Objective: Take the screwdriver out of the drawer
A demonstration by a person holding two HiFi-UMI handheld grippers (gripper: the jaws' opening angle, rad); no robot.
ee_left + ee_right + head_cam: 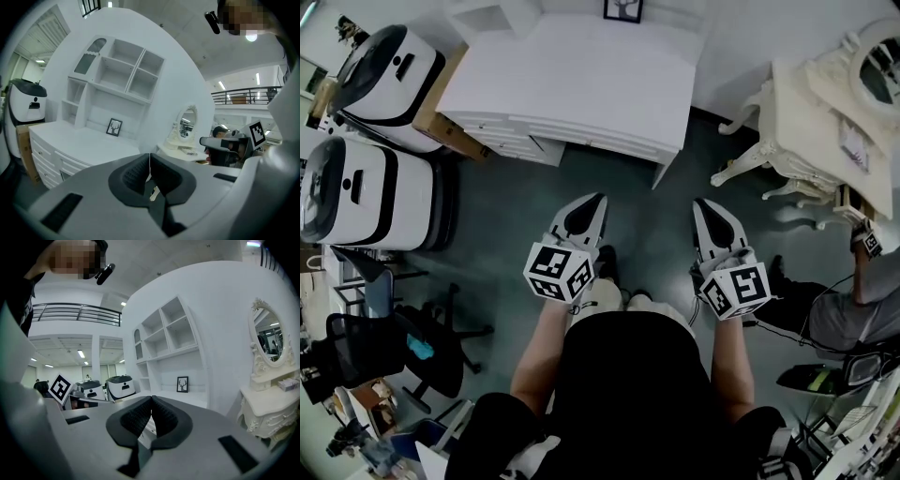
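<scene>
1. Two grippers hover side by side over the dark floor [516, 206], both pointing at the far white desk [581, 84].
2. The left gripper [599, 200] [149, 157] has its jaws pressed together, nothing between them.
3. The right gripper [701, 203] [151, 400] is likewise closed and empty.
4. The desk's drawers [514, 141] [43, 155] sit pushed in; the screwdriver is hidden.

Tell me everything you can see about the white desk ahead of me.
The white desk looks like painted wood: broad top, stacked drawers along its front, an open shelf unit rising at the back. A small framed picture stands on the top. A cardboard box sits beside one end.
</scene>
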